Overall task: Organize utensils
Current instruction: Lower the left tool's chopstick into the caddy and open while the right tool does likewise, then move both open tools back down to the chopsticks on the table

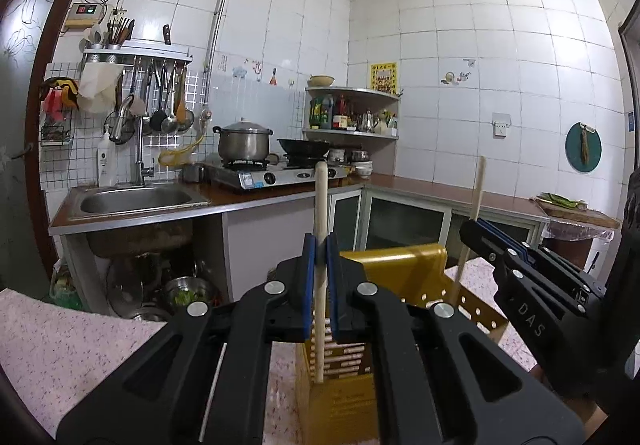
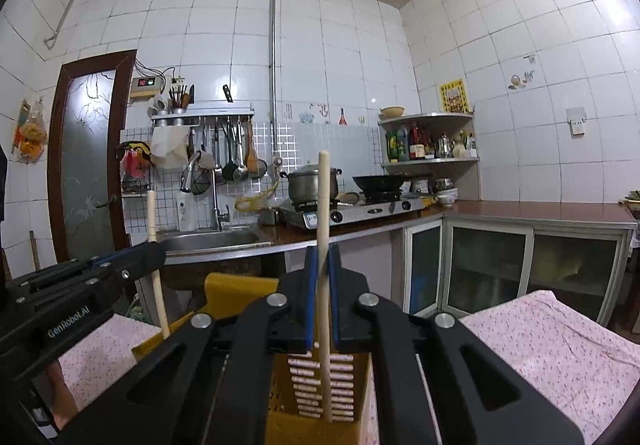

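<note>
A yellow slotted utensil holder (image 1: 396, 265) (image 2: 236, 289) stands on the pink speckled tablecloth (image 1: 80, 345) just below both grippers. My left gripper (image 1: 320, 249) is shut on an upright pale wooden stick (image 1: 321, 197), whose lower end reaches down by the holder's slotted wall. My right gripper (image 2: 323, 265) is shut on a second, thinner wooden stick (image 2: 324, 205), also upright with its tip down at the slots. Each gripper shows in the other's view: the right gripper (image 1: 480, 229) with its stick (image 1: 478, 185), and the left gripper (image 2: 148, 253) with its stick (image 2: 152, 213).
Behind the table runs a kitchen counter with a steel sink (image 1: 136, 201), a gas stove (image 1: 276, 175) carrying a pot (image 1: 244, 141) and a wok (image 1: 304, 145), and a corner shelf (image 1: 352, 133) of bottles. A utensil rack (image 1: 160, 93) hangs on the wall. A chopping board (image 1: 576, 211) lies far right.
</note>
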{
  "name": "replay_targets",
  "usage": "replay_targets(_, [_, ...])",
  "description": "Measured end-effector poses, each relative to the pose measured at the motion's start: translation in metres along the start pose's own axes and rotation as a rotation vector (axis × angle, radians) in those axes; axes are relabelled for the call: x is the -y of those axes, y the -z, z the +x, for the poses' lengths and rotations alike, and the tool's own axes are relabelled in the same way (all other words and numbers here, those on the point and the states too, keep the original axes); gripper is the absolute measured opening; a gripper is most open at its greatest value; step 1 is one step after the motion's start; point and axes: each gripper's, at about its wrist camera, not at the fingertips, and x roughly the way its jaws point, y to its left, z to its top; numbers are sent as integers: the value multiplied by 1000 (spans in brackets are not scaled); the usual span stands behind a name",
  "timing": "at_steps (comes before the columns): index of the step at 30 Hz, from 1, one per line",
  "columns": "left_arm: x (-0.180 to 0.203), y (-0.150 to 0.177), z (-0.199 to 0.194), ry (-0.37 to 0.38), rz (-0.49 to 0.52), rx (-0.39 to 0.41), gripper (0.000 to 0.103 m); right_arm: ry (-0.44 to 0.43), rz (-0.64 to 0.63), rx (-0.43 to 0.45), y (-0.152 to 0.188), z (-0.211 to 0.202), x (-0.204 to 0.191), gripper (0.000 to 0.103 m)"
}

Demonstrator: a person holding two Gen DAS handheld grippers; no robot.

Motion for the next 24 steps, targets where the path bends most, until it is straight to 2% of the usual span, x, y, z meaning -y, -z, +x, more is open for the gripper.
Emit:
replay_targets(1, [0, 0, -2, 1, 3, -16, 12, 0, 4, -11, 0, -2, 1, 7])
replay_targets(2, [1, 0, -4, -1, 3, -26, 30, 0, 9, -21, -1, -3, 2, 7])
replay_targets(4, [1, -3, -14, -22, -1, -21, 54, 0, 21, -37, -4, -7, 3, 7])
replay_targets(5, [1, -4, -19, -30, -1, -15, 57, -2, 23, -42, -6, -9, 3, 9])
replay_targets(6, [0, -7, -25, -32, -4, -16, 57, 3, 24, -44, -9, -14, 4, 25])
replay_targets(7, [-1, -10, -29, -26, -9, -23, 58, 12, 25, -41, -11, -20, 4, 35])
replay_targets(8, [-5, -14, -37, -19, -23, -31, 59, 20, 26, -35, -13, -25, 3, 53])
replay_targets(9, [-7, -17, -43, -20, -29, -32, 61, 26, 23, -28, -15, -34, 3, 54])
replay_targets(11, [-12, -23, -60, -35, -38, -28, 75, 28, 12, -40, -20, -44, 2, 54])
replay_targets(13, [-20, -28, -80, -47, -51, -32, 79, 31, 5, -47, -24, -57, 1, 54])
replay_targets(14, [-23, -29, -86, -47, -57, -42, 85, 36, 3, -50, -26, -64, 0, 55])
replay_targets(17, [-34, -29, -115, -61, -81, -58, 95, 36, 14, -76, -31, -88, -2, 64])
replay_targets(21, [-43, -24, -152, -90, -84, -94, 98, 68, -10, -134, -32, -120, -13, 73])
replay_targets(24, [-47, -15, -167, -102, -83, -179, 98, 80, -25, -210, -24, -138, -24, 75])
